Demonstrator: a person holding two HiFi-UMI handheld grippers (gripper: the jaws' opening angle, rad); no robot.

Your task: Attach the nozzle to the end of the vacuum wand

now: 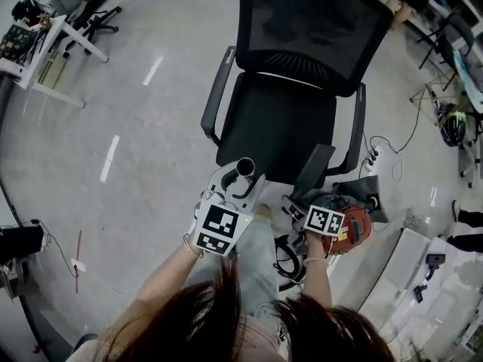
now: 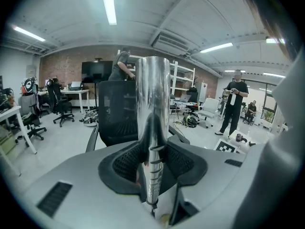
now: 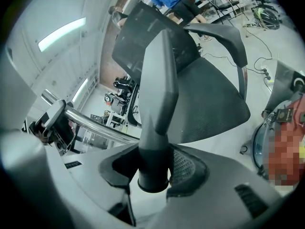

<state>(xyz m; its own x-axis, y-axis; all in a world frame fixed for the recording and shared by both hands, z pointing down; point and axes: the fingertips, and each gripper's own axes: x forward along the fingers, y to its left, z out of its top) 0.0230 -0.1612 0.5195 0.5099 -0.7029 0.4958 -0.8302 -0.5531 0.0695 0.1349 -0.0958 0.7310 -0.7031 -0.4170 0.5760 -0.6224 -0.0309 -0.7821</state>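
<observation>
Left claw: closed on the vacuum wand, a chrome tube clamped between both jaws with no gap showing at either side. The wand's long axis ran along the jaws and stood roughly upright. Its open round mouth faced up toward the head view, just near of the office chair. Right claw: closed on the nozzle, a dark grey crevice piece gripped close to its round socket end, which sat at the base of the jaws. The nozzle's long axis ran out along the jaws, with the flattened, tapered tip pointing away from the person and over the chair seat. In the head view it leaned up toward the far right. Wand and nozzle lay near one another, wand to the left and nozzle to the right, apart and not joined. The wand crossed the left of the right gripper view as a slanted bright bar. Vacuum canister: red and black, on the floor just right of the right claw and near the chair's right armrest. Its contents could not be made out.
</observation>
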